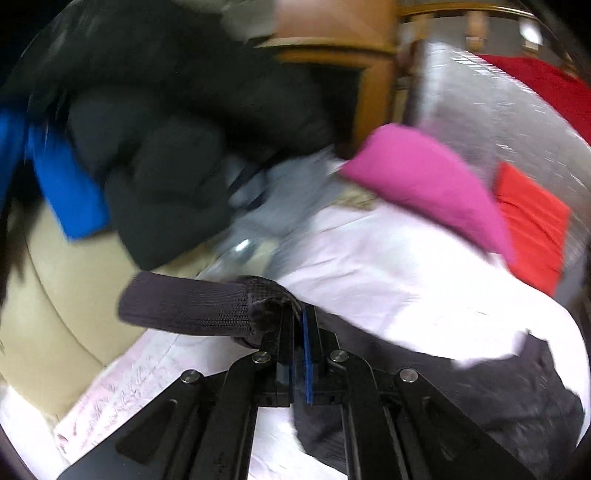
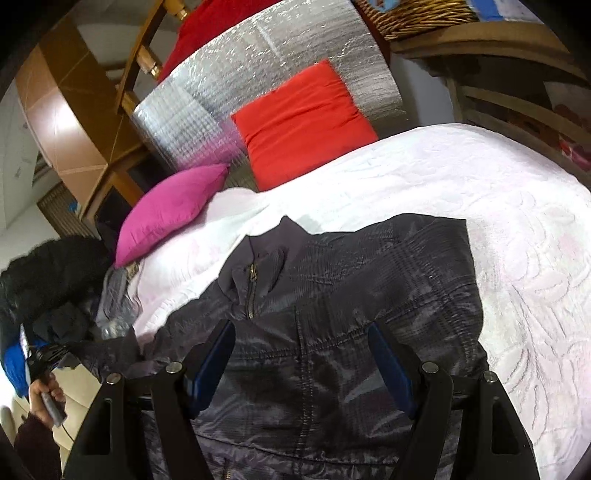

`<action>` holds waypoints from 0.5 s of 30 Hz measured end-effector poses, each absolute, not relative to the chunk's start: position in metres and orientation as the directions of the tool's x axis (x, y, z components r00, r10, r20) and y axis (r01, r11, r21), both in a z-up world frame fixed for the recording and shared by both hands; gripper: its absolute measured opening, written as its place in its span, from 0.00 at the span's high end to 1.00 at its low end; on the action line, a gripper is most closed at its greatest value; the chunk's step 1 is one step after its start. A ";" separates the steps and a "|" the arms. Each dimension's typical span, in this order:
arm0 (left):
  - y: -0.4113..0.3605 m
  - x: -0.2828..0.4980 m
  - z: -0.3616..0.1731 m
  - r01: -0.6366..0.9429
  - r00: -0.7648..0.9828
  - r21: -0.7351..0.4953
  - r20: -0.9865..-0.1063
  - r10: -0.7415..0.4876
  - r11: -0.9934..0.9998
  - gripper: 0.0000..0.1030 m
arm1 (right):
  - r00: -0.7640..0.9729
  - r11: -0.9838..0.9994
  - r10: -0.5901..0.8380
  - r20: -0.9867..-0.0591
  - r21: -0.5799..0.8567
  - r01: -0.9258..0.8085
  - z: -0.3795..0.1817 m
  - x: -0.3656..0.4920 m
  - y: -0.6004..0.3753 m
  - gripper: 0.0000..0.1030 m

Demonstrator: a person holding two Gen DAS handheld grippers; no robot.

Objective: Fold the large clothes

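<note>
With the dark shiny zip-front jacket [image 2: 332, 314] spread on the white quilted bedspread [image 2: 498, 206] beneath the gaping, empty right gripper [image 2: 301, 354], its ribbed knit cuff [image 1: 207, 306], clamped in the left gripper [image 1: 297, 325], could be pulled free and the fold skewed.

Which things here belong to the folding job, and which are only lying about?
Job:
- dark shiny zip jacket, flat on the bed
- its grey ribbed knit cuff, pinched in the shut left tongs
- open right tongs above the jacket

Lying about:
- magenta cushion
- red square cushion
- black clothes heap
- wicker basket
</note>
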State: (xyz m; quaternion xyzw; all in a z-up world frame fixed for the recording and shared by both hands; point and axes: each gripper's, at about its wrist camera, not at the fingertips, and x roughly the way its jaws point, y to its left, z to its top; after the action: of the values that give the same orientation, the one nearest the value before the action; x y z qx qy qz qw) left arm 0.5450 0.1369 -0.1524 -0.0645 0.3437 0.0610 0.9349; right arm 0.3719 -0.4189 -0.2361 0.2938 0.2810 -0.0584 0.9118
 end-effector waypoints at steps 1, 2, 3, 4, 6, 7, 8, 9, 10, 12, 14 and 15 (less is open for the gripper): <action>0.124 0.539 -0.143 -0.130 0.766 -0.069 -0.640 0.056 0.989 0.97 | 0.841 0.806 0.067 -0.536 0.526 0.272 -0.234 0.369 -0.423 0.25; 0.105 0.530 -0.131 -0.089 0.778 -0.054 -0.627 0.036 0.995 0.97 | 0.845 0.796 0.072 -0.529 0.541 0.271 -0.233 0.367 -0.426 0.25; 0.091 0.523 -0.122 -0.058 0.786 -0.044 -0.618 0.018 0.997 0.97 | 0.852 0.781 0.080 -0.518 0.563 0.270 -0.232 0.364 -0.430 0.25; 0.071 0.515 -0.112 -0.017 0.793 -0.030 -0.609 -0.005 0.999 0.97 | 0.856 0.770 0.083 -0.511 0.578 0.270 -0.230 0.361 -0.434 0.25; 0.030 0.498 -0.098 0.064 0.803 0.004 -0.594 -0.049 0.998 0.97 | 0.863 0.749 0.082 -0.499 0.602 0.277 -0.228 0.355 -0.442 0.25; 0.005 0.487 -0.091 0.116 0.807 0.025 -0.585 -0.079 0.993 0.97 | 0.867 0.734 0.084 -0.492 0.618 0.280 -0.227 0.352 -0.447 0.25; -0.018 0.476 -0.086 0.162 0.809 0.041 -0.578 -0.109 0.986 0.97 | 0.871 0.717 0.090 -0.483 0.638 0.279 -0.227 0.349 -0.453 0.25; -0.036 0.467 -0.083 0.200 0.806 0.050 -0.576 -0.136 0.978 0.97 | 0.874 0.700 0.098 -0.476 0.658 0.279 -0.227 0.345 -0.459 0.25; -0.059 0.457 -0.081 0.248 0.800 0.060 -0.576 -0.170 0.967 0.97 | 0.876 0.688 0.102 -0.471 0.669 0.280 -0.227 0.343 -0.464 0.25; -0.104 0.439 -0.083 0.340 0.775 0.074 -0.586 -0.235 0.938 0.97 | 0.882 0.658 0.114 -0.458 0.700 0.278 -0.228 0.336 -0.475 0.25; -0.139 0.425 -0.090 0.407 0.743 0.078 -0.607 -0.280 0.910 0.97 | 0.886 0.632 0.132 -0.445 0.726 0.271 -0.229 0.332 -0.485 0.25; -0.153 0.419 -0.094 0.431 0.729 0.079 -0.617 -0.296 0.899 0.97 | 0.888 0.617 0.141 -0.438 0.741 0.267 -0.230 0.330 -0.490 0.25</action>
State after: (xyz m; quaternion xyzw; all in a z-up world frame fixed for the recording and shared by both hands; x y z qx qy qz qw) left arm 0.4187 -0.1533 -0.0938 0.1091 0.3109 -0.1968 0.9234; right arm 0.3297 -0.4899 -0.2303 0.4363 0.2338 -0.0364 0.8681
